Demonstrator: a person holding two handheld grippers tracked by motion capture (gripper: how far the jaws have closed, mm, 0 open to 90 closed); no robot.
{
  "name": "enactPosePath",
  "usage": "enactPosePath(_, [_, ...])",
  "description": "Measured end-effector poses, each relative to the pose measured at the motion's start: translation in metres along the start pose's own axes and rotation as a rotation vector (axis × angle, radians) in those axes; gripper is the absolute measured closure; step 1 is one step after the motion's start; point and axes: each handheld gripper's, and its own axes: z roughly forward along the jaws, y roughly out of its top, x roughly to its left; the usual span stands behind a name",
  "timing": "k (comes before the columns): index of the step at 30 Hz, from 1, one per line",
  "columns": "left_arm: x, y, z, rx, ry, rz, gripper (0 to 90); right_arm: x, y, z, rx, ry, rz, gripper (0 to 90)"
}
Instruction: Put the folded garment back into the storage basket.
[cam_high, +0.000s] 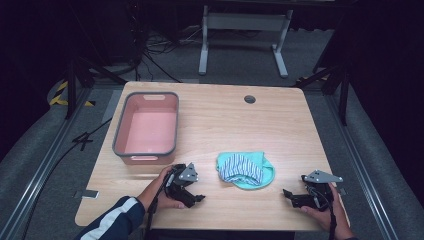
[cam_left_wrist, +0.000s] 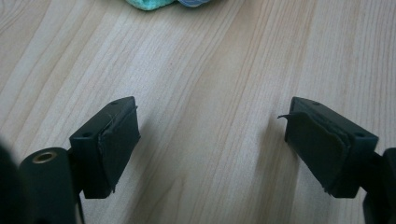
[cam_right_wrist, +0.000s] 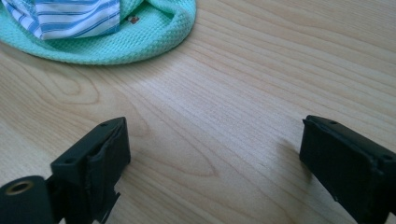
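A: What sits on the wooden table (cam_high: 280, 130) in the high view?

B: A pink plastic tub with a grey rim (cam_high: 146, 128) stands in the left half of the frame, toward the table's left edge. Right of centre and lower lies a small heap of cloth: a mint-green waffle cloth (cam_high: 267, 177) with a blue-and-white striped cloth (cam_high: 240, 167) bunched on top of it. A dark round grommet (cam_high: 250, 99) shows near the table's far edge.

A: And the grippers?

B: The left gripper (cam_high: 192, 196) is low in the frame, just below the tub and left of the cloths, held in the person's left hand (cam_high: 162, 192), with a dark sleeve with pale stripes (cam_high: 112, 220) running to the bottom edge. The right gripper (cam_high: 291, 196) is at the lower right, held in the right hand (cam_high: 327, 212), apart from the heap on its other side.

A: Are the jaws apart?

B: Yes, on both. In the left gripper view the left gripper's (cam_left_wrist: 212, 140) jaws stand wide with bare wood between them, and the green cloth peeks in at the top edge. In the right gripper view the right gripper's (cam_right_wrist: 215, 154) jaws are equally wide over bare wood, gripping nothing; the green cloth (cam_right_wrist: 154, 37) and striped cloth (cam_right_wrist: 74, 16) fill the upper left corner, clear of the jaws.
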Motion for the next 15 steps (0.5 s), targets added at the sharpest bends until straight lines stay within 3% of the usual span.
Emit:
enactPosePath(2, [0.001,0.003,-0.002,0.002,0.027,0.009,26.6,0.0,0.0,-0.002,0.0,0.014,0.002,17.9])
enactPosePath(4, [0.006,0.006,-0.005,-0.017,0.066,-0.025,27.3,0.0,0.0,-0.004,-0.013,0.021,0.013,25.5])
enactPosePath(8, [0.013,0.014,-0.006,-0.04,0.09,-0.037,28.2,0.002,0.004,-0.007,-0.038,0.046,0.008,29.2])
enactPosePath(15, [0.02,0.036,-0.001,-0.081,0.12,-0.05,32.9,0.01,0.028,-0.005,-0.075,0.076,-0.023,35.8])
